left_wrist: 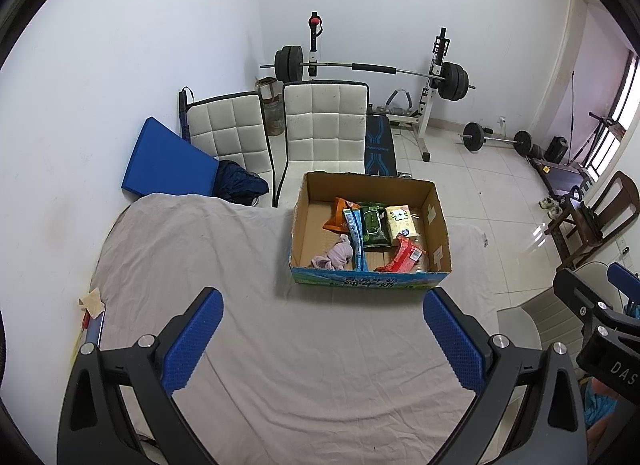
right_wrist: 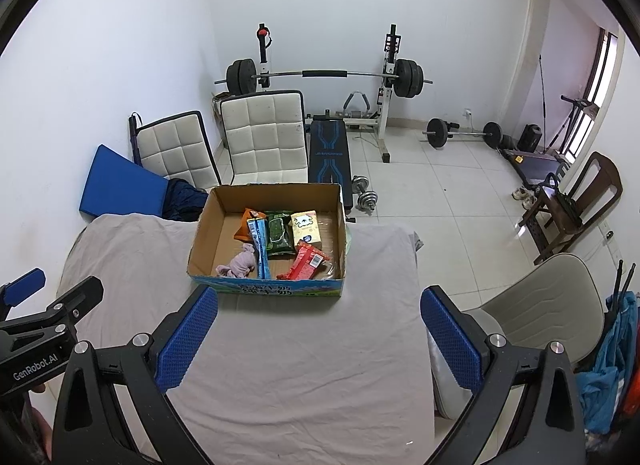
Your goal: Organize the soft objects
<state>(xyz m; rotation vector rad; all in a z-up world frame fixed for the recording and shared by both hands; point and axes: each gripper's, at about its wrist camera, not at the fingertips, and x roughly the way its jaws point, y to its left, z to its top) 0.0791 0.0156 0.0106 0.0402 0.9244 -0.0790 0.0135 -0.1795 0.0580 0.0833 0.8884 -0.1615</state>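
Note:
An open cardboard box point(left_wrist: 438, 221) point(right_wrist: 200, 241) stands on the far part of a table covered with grey cloth point(left_wrist: 240, 305) point(right_wrist: 300, 365). Inside lie a pink cloth point(left_wrist: 338, 255) point(right_wrist: 239, 263), a blue packet point(left_wrist: 356, 237) point(right_wrist: 259, 243), a green packet point(left_wrist: 374, 225) point(right_wrist: 278, 235), an orange packet point(left_wrist: 338, 215) point(right_wrist: 245, 223), a cream packet point(left_wrist: 402, 221) point(right_wrist: 306, 229) and a red packet point(left_wrist: 404, 255) point(right_wrist: 304, 263). My left gripper point(left_wrist: 323, 305) is open and empty, above the cloth short of the box. My right gripper point(right_wrist: 319, 301) is open and empty, also short of the box.
Two white padded chairs point(left_wrist: 324, 125) point(right_wrist: 264, 133) stand behind the table, with a blue mat point(left_wrist: 168, 161) at the left wall. A barbell rack point(left_wrist: 372, 69) and weight bench point(right_wrist: 328, 157) are further back. A beige chair point(right_wrist: 540, 297) stands right of the table.

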